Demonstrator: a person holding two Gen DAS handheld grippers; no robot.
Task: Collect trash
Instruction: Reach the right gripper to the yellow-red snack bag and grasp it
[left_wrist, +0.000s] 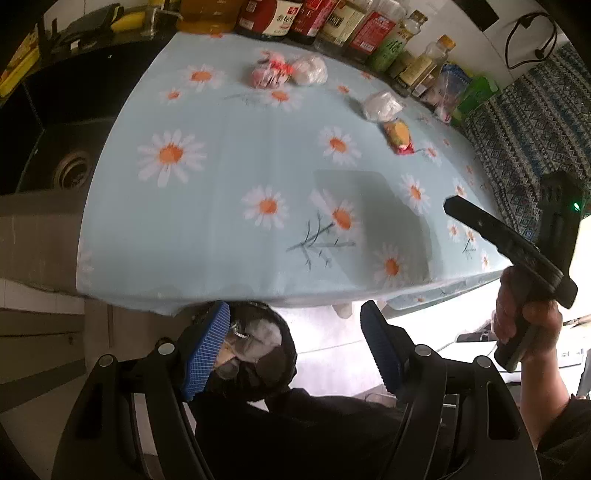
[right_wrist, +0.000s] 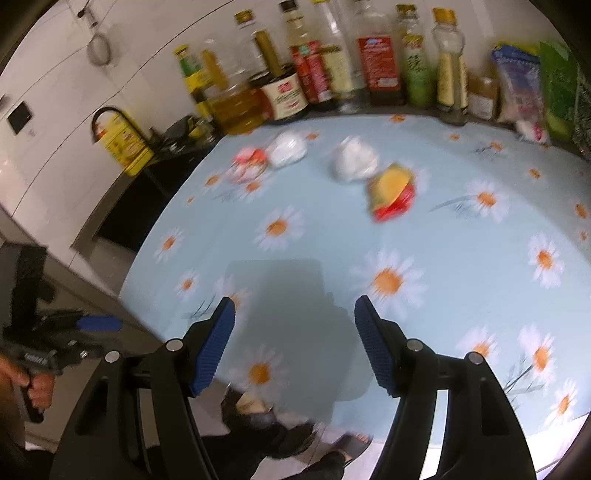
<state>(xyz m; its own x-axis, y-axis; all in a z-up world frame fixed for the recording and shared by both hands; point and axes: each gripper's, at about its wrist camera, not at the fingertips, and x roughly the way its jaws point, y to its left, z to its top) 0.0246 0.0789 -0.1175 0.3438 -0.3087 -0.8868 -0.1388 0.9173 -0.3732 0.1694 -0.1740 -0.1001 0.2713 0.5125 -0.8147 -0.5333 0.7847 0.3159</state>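
Observation:
Several pieces of trash lie on the daisy tablecloth (left_wrist: 221, 184): a red-and-white wrapper (left_wrist: 267, 72), two white crumpled bags (left_wrist: 310, 69) (left_wrist: 380, 105) and a yellow-red snack packet (left_wrist: 398, 137). They also show in the right wrist view: the wrapper (right_wrist: 249, 162), the bags (right_wrist: 288, 148) (right_wrist: 354, 162), the packet (right_wrist: 393, 192). My left gripper (left_wrist: 295, 347) is open and empty over a black trash bag (left_wrist: 255, 354) below the table's front edge. My right gripper (right_wrist: 293, 347) is open and empty above the table's near edge (right_wrist: 369, 417).
A row of sauce and oil bottles (right_wrist: 332, 74) lines the back of the table. A black sink (left_wrist: 62, 147) lies left of it. A patterned cloth (left_wrist: 528, 129) lies at the right. The black bag also shows below the table (right_wrist: 258, 417).

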